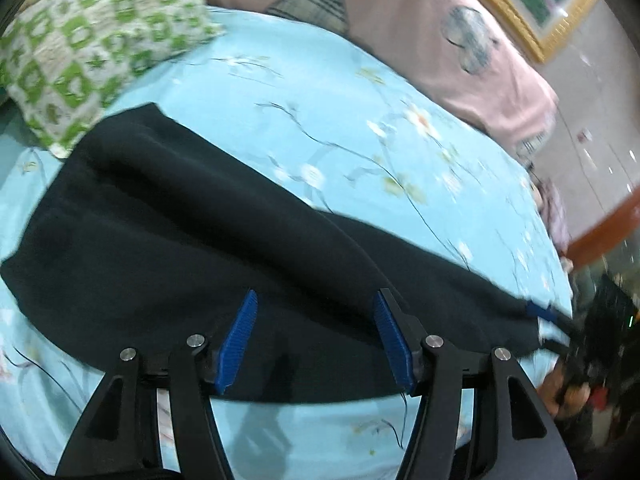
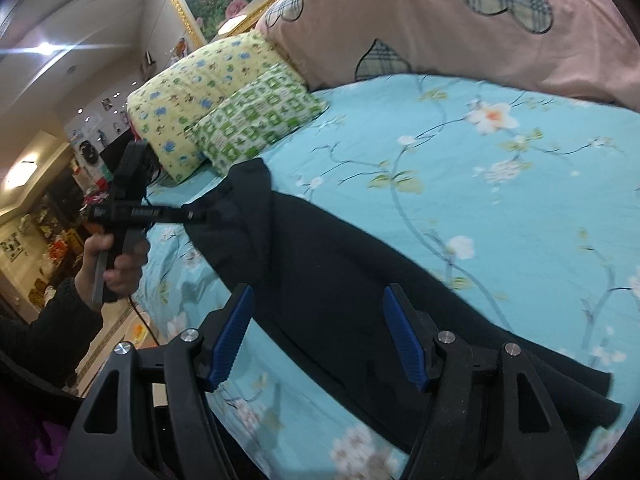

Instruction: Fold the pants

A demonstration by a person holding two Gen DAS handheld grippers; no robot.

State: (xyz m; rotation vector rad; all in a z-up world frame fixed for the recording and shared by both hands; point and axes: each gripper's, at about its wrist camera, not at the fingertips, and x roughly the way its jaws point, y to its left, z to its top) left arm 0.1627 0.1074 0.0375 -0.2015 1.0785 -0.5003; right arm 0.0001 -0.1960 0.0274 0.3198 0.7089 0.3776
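Note:
Dark navy pants lie stretched out on a light blue flowered bed sheet. My left gripper is open, hovering just above the near edge of the pants. In the right wrist view the same pants run from the pillows toward the lower right. My right gripper is open above the middle of the pants, with nothing between its blue pads. The left gripper shows at the left edge of that view, held in a hand, its tip at the pants' far end.
A green-and-white patterned pillow lies at the head of the pants; a yellow pillow is behind it. A pink quilt with plaid hearts lies along the far side. The bed's edge drops toward the floor on the left.

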